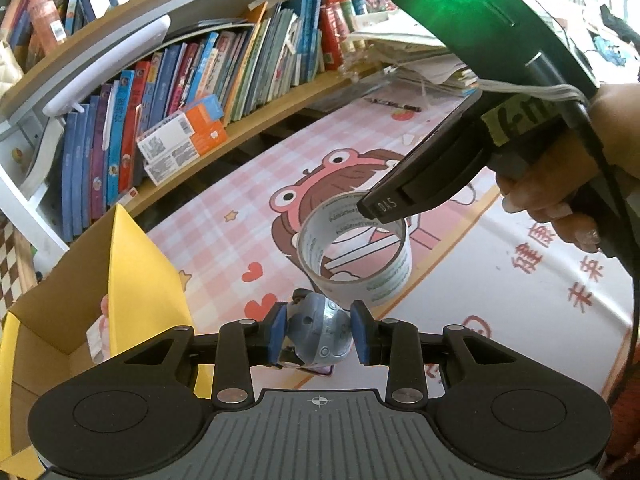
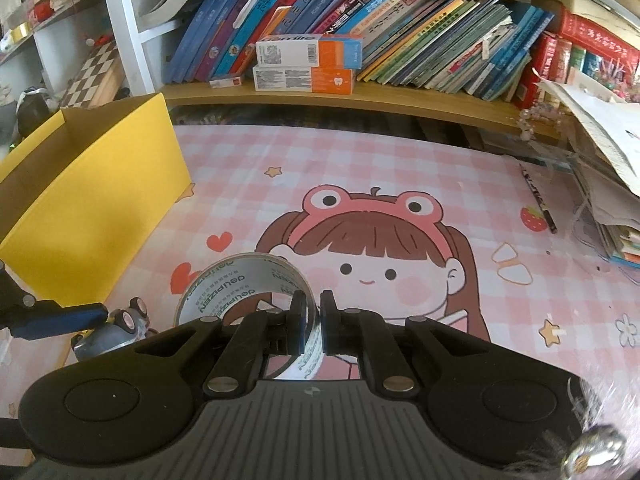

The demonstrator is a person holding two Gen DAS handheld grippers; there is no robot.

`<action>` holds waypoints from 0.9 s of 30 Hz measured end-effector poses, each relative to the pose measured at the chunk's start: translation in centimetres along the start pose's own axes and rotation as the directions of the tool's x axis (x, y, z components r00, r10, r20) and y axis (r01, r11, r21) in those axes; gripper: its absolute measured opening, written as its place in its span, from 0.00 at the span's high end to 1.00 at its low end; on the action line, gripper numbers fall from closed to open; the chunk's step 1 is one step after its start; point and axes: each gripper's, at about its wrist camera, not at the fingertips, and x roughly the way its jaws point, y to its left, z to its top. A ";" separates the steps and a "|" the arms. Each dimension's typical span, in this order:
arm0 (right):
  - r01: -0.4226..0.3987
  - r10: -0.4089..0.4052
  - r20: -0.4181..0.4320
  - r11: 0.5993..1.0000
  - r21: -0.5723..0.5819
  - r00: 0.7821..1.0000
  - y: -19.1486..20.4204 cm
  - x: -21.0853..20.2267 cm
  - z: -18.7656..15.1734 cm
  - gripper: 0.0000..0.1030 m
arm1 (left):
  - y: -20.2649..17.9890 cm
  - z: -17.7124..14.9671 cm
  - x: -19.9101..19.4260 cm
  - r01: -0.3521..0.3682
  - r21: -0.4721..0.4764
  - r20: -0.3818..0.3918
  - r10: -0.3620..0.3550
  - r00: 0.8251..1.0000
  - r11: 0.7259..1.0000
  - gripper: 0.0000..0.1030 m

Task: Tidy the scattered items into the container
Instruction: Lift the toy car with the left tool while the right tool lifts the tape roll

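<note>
While left hand-held gripper (image 1: 319, 334) clamps toy car (image 1: 316, 336), right hand-held gripper (image 2: 311, 322) pinches tape roll (image 2: 244, 292) wall, yellow box (image 2: 92, 200) near

yellow box (image 1: 80, 280) cut off at left, contents mostly hidden
</note>
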 end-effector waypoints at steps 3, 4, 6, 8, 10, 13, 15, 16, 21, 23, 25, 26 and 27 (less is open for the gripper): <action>0.012 -0.012 0.002 1.000 0.001 1.000 0.1 -0.5 -0.4 0.93 | -0.1 -0.2 -0.6 0.012 -0.005 0.012 -0.012 1.000 1.000 0.70; 0.016 -0.016 0.002 1.000 0.002 1.000 0.2 -0.7 -0.5 0.93 | -0.1 -0.3 -0.8 0.016 -0.006 0.017 -0.016 1.000 1.000 0.70; 0.025 -0.025 0.003 1.000 0.003 1.000 0.3 -1.0 -0.7 0.93 | -0.1 -0.6 -1.3 0.024 -0.007 0.025 -0.024 0.999 1.000 0.70; 0.035 -0.035 0.004 0.999 0.006 0.999 0.4 -1.3 -0.9 0.93 | -0.1 -0.8 -1.6 0.036 -0.005 0.031 -0.036 0.999 0.999 0.70; 0.045 -0.045 0.005 0.999 0.010 0.999 0.6 -1.7 -1.1 0.93 | 0.0 -1.1 -2.0 0.049 0.000 0.038 -0.049 0.998 0.999 0.70; 0.062 -0.062 0.006 0.998 0.017 0.998 1.0 -2.2 -1.5 0.93 | 0.2 -1.5 -2.5 0.068 0.011 0.053 -0.069 0.996 0.998 0.70; 0.074 -0.074 0.004 0.997 0.021 0.997 1.4 -2.6 -1.7 0.93 | 0.3 -1.7 -2.9 0.081 0.017 0.064 -0.082 0.995 0.997 0.70; 0.080 -0.080 0.004 0.997 0.024 0.997 1.6 -2.8 -1.8 0.93 | 0.5 -1.8 -3.2 0.087 0.019 0.071 -0.088 0.994 0.996 0.71; 0.109 -0.109 0.004 0.993 0.035 0.994 2.8 -3.7 -2.3 0.93 | 1.3 -2.4 -4.5 0.117 0.030 0.100 -0.119 0.988 0.993 0.71; 0.120 -0.120 0.005 0.992 0.044 0.993 3.2 -4.1 -2.4 0.93 | 1.9 -2.7 -5.2 0.129 0.028 0.113 -0.131 0.985 0.991 0.71; 0.129 -0.130 0.008 0.990 0.053 0.992 3.8 -4.5 -2.5 0.93 | 2.5 -3.0 -5.8 0.140 0.024 0.126 -0.142 0.982 0.990 0.72; 0.134 -0.134 0.012 0.989 0.057 0.991 4.1 -4.8 -2.5 0.93 | 2.9 -3.1 -6.1 0.146 0.021 0.135 -0.147 0.980 0.989 0.72; 0.137 -0.139 0.016 0.989 0.062 0.990 4.4 -5.0 -2.4 0.93 | 3.3 -3.2 -6.5 0.152 0.018 0.144 -0.153 0.978 0.988 0.72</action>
